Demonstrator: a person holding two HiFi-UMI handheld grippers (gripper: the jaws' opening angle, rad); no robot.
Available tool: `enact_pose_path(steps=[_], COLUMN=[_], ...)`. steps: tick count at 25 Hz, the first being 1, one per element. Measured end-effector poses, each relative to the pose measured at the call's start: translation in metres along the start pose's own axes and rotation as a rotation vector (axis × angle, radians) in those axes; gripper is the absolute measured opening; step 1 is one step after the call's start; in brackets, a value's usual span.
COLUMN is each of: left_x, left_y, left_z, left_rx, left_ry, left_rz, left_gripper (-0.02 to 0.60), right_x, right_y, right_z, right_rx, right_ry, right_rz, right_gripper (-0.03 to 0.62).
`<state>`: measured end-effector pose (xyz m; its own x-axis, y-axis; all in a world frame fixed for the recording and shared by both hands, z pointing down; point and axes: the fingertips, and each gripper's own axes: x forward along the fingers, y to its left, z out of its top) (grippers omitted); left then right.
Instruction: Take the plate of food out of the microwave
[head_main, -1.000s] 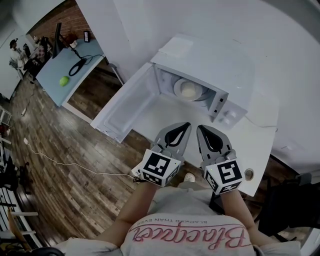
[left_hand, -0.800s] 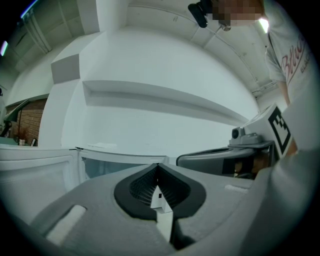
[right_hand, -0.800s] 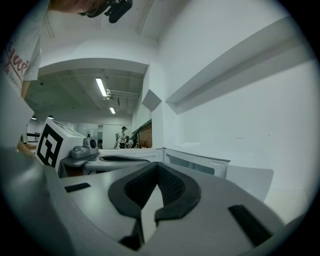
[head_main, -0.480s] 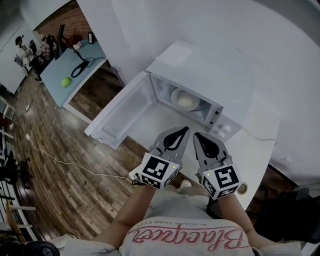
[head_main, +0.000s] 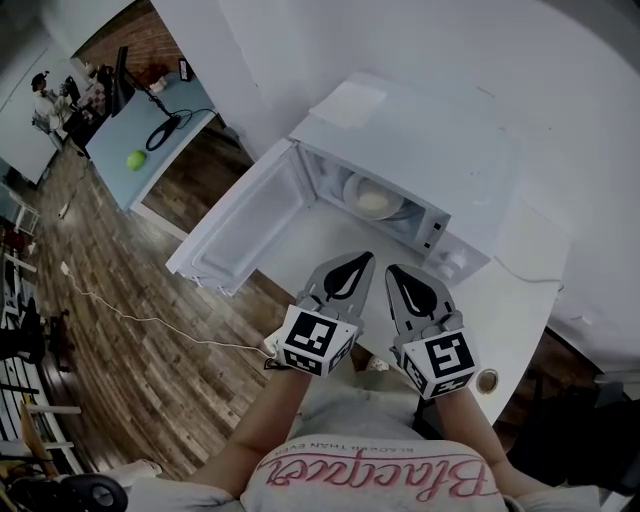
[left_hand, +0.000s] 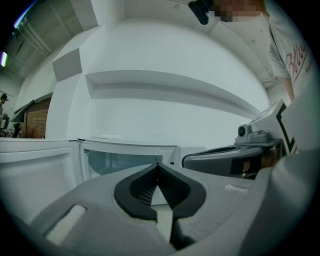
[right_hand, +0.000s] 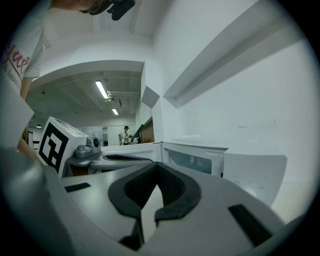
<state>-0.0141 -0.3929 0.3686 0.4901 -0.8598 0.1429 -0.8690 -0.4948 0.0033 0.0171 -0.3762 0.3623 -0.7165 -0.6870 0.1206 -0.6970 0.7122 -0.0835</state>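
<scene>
Left gripper (head_main: 366, 259) & right gripper (head_main: 394, 271) closed, empty; I hold them side by side facing microwave (head_main: 430, 135), door (head_main: 240, 225) open so plate (head_main: 372, 199) w/ food is reachable.

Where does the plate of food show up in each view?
Head view: plate of food sits above centre, inside the microwave.
Left gripper view: not distinguishable inside the microwave.
Right gripper view: likewise not distinguishable.
Shared landmark: the microwave's open front, visible in all three.

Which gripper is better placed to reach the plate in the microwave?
Left gripper, marginally: its shut jaws point into the open microwave toward the plate; the right gripper sits nearer the control panel.
</scene>
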Motion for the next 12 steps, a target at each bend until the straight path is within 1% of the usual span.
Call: enact_pose_path(steps=[3, 6, 9, 12], left_x=[0.005, 0.01, 0.017, 0.023], left_y=[0.01, 0.017, 0.021, 0.024], left_z=[-0.008, -0.014, -0.018, -0.024], left_rx=[-0.04, -0.076, -0.096, -0.113], left_ry=[0.01, 0.015, 0.018, 0.033], left_rz=[0.014, 0.007, -0.019, -0.062], left_gripper=[0.006, 0.006, 0.008, 0.008], right_x=[0.005, 0.013, 0.02, 0.026], right_y=[-0.002, -0.003, -0.008, -0.014], right_z=[-0.007, -0.012, -0.013, -0.013], right_rx=[0.014, 0.027, 0.035, 0.045], right_ry=[0.008, 0.008, 0.008, -0.001], right_rz=[-0.008, -0.017, -0.037, -0.07], right_gripper=[0.011, 0.011, 0.011, 0.011])
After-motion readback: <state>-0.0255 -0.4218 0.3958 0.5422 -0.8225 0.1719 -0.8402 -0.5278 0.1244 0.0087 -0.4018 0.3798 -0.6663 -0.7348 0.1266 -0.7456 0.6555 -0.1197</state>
